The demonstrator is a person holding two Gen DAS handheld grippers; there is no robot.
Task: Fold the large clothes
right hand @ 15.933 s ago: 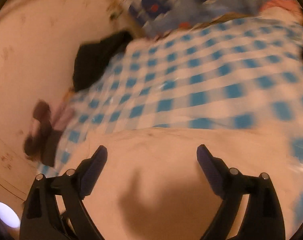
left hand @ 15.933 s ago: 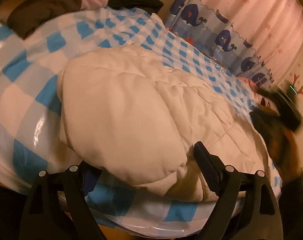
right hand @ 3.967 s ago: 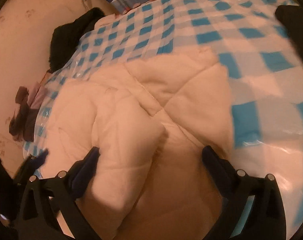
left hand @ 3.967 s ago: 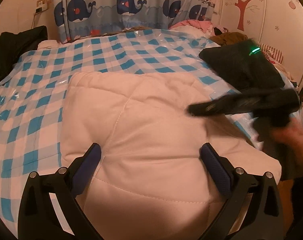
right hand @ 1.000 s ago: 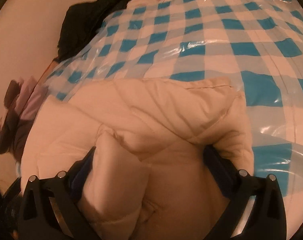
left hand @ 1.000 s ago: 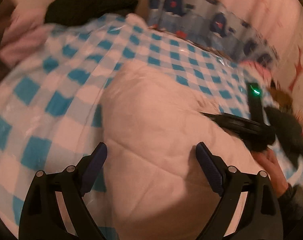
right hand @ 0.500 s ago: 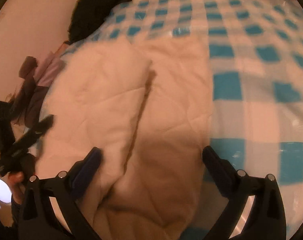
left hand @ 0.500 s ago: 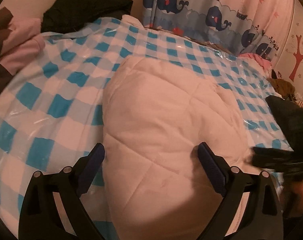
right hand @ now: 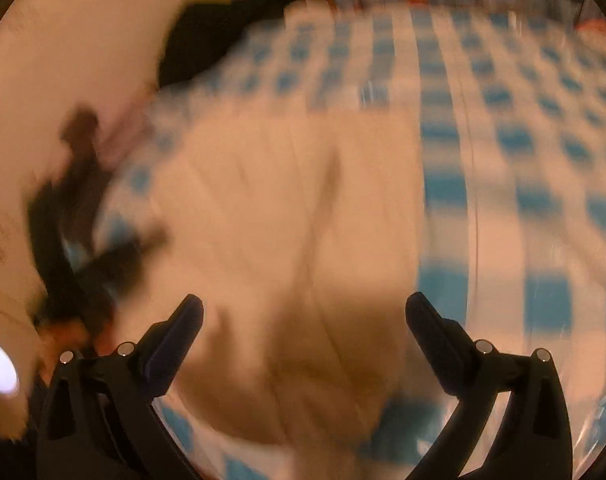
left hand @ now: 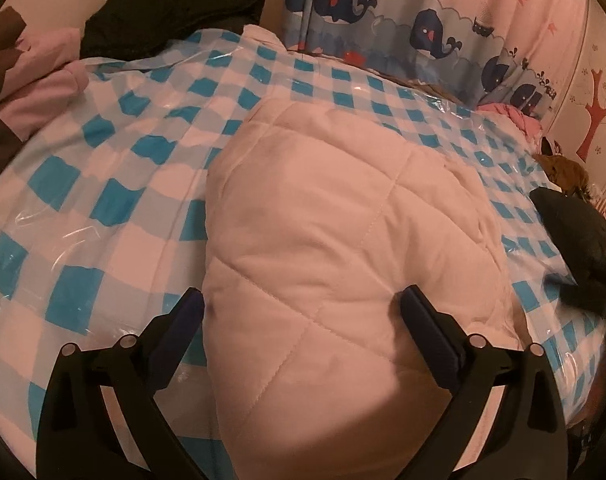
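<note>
A white quilted puffer coat [left hand: 343, 240] lies folded into a thick bundle on the blue-and-white checked cover [left hand: 115, 200]. My left gripper [left hand: 301, 308] is open and empty, its fingers spread on either side of the bundle's near end, just above it. In the blurred right wrist view the coat [right hand: 287, 208] fills the middle. My right gripper [right hand: 303, 316] is open and empty above the coat's near part. The left gripper [right hand: 115, 256] shows as a dark blur at the coat's left side.
A black garment [left hand: 171, 8] and pink and brown clothes [left hand: 35, 80] lie at the far left. A dark garment [left hand: 575, 232] lies at the right edge. A whale-print curtain [left hand: 403, 20] hangs behind the bed. The wall [right hand: 83, 40] runs along the left.
The right gripper has let go of the coat, pulled back off it and is moving fast, so its view blurs. It has left the left wrist view. The left gripper stays open over the bundle.
</note>
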